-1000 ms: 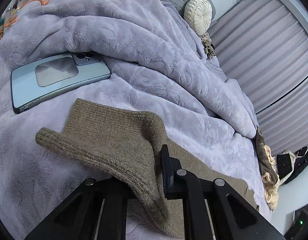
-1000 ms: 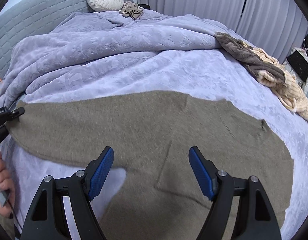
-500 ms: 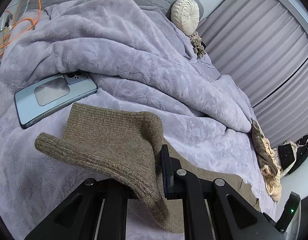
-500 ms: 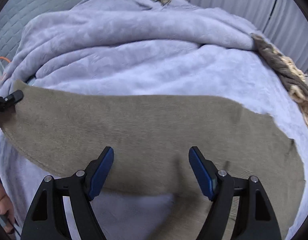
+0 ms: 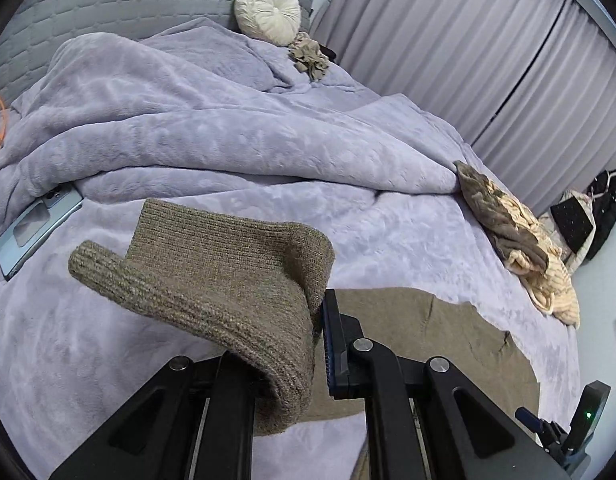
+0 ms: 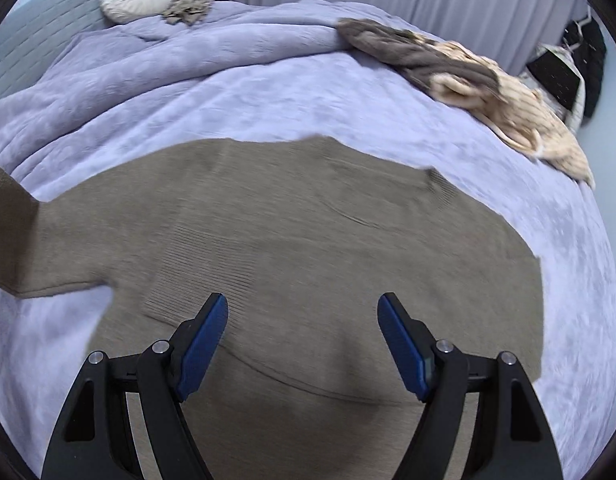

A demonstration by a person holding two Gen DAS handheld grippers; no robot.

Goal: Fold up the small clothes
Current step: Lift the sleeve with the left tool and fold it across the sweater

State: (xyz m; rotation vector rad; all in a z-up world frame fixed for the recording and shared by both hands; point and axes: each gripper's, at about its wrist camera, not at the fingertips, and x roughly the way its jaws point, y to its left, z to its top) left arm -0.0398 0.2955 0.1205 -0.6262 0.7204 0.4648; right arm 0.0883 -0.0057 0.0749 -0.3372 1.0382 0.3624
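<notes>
Left gripper [image 5: 315, 344] has risen, clenched on sweater [image 6: 308, 248] sleeve cuff; phone [image 5: 36, 224] now farther. Right gripper [image 6: 304, 340] released above flat brown knit.

Bed mostly free; phone [image 5: 38, 229] far left, clothes pile [image 6: 487, 80] far right.

a bedroom: bed [image 5: 387, 240] with lilac blanket [image 5: 188, 120], curtains [image 5: 467, 40]

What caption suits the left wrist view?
Left gripper shut on a brown knit sweater sleeve, lifting it above the lilac blanket.
</notes>
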